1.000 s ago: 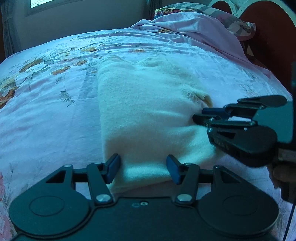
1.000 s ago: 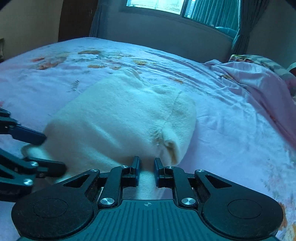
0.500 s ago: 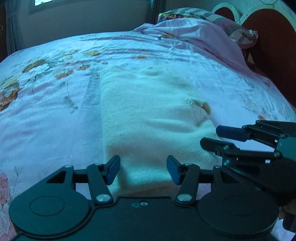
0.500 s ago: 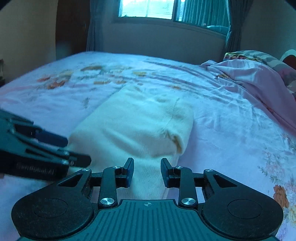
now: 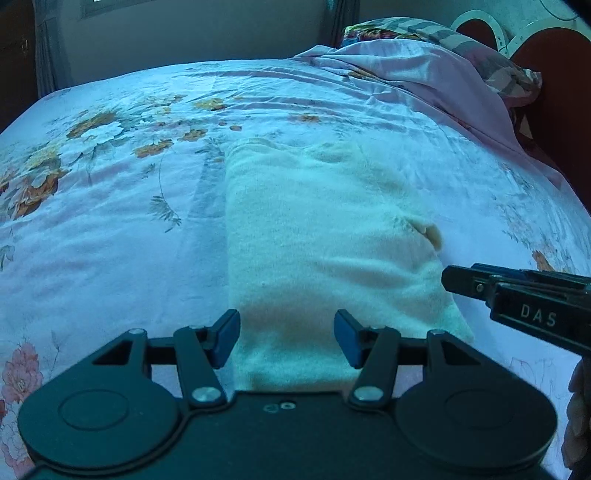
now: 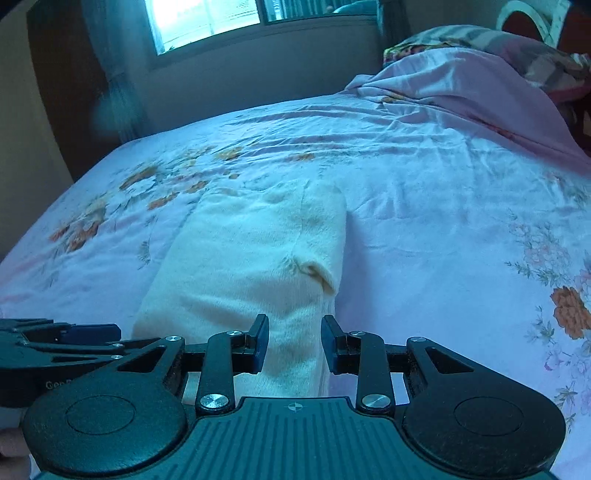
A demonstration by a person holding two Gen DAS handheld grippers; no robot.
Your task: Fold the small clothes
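A cream knitted garment (image 5: 314,229) lies folded into a long rectangle on the flowered pink bedsheet (image 5: 110,240), with a small tuck on its right edge. My left gripper (image 5: 287,343) hovers over the garment's near end, open, its blue pads (image 5: 225,341) clear of the cloth. My right gripper (image 6: 293,343) is open above the near right corner of the garment (image 6: 251,258), and nothing is pinched between its pads. The right gripper (image 5: 458,278) also enters the left wrist view from the right. The left gripper (image 6: 99,330) shows at the left edge of the right wrist view.
A crumpled pink blanket (image 5: 424,77) and a patterned pillow (image 5: 424,31) lie at the bed's far right, against a dark headboard (image 5: 554,92). A window (image 6: 207,18) and curtain (image 6: 110,85) stand beyond the far edge. Part of a hand (image 5: 580,424) shows at right.
The right gripper opened its jaws, rolled, and lifted back off the garment's near corner. The left gripper rose slightly, still open. The garment lies where it was.
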